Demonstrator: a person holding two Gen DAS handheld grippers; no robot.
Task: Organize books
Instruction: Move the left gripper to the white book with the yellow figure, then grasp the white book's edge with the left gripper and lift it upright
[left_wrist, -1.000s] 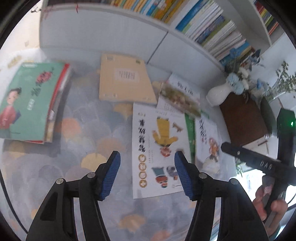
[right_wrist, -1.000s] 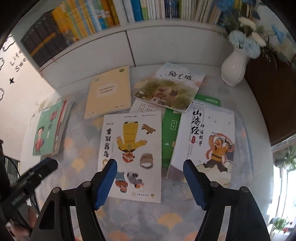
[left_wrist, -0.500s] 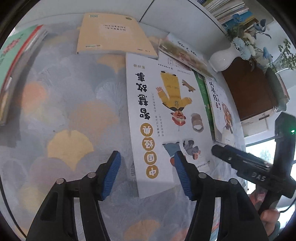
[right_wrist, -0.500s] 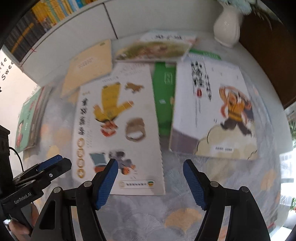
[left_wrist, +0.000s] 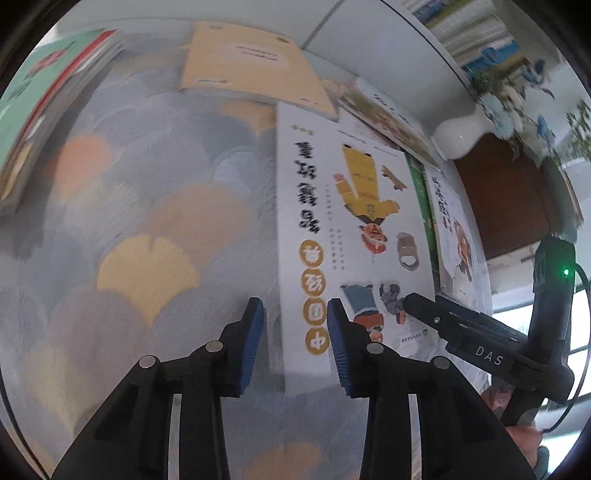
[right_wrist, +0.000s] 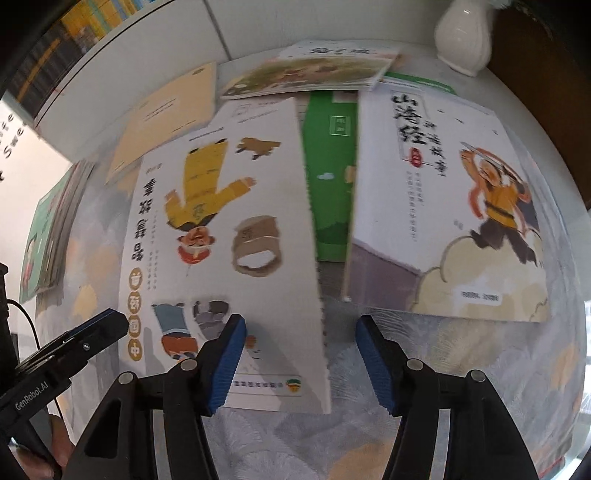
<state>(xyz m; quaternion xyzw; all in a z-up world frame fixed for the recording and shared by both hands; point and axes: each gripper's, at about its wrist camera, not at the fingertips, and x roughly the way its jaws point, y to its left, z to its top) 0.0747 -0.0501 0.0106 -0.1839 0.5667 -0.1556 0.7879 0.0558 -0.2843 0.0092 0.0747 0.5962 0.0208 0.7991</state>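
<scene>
At the bottom of the left view, the left gripper (left_wrist: 293, 334) has its jaws apart with a narrow gap, and this gap sits over the left edge of the white picture book (left_wrist: 347, 229). At the bottom of the right view, the right gripper (right_wrist: 299, 360) is wide apart and empty, and the lower right corner of the same book (right_wrist: 221, 236) lies between its blue pads.

I judge the step is to lift this book at its near corners. To do it well, one pad of each gripper should slide under the cover and the other stay on top, because the book lies flat on the patterned cloth (left_wrist: 147, 229).

Farther, in the middle right of the right view, are a green book (right_wrist: 330, 177) and a second white book (right_wrist: 454, 206). At the top lie a tan book (right_wrist: 166, 118) and a white vase (right_wrist: 463, 33).
</scene>
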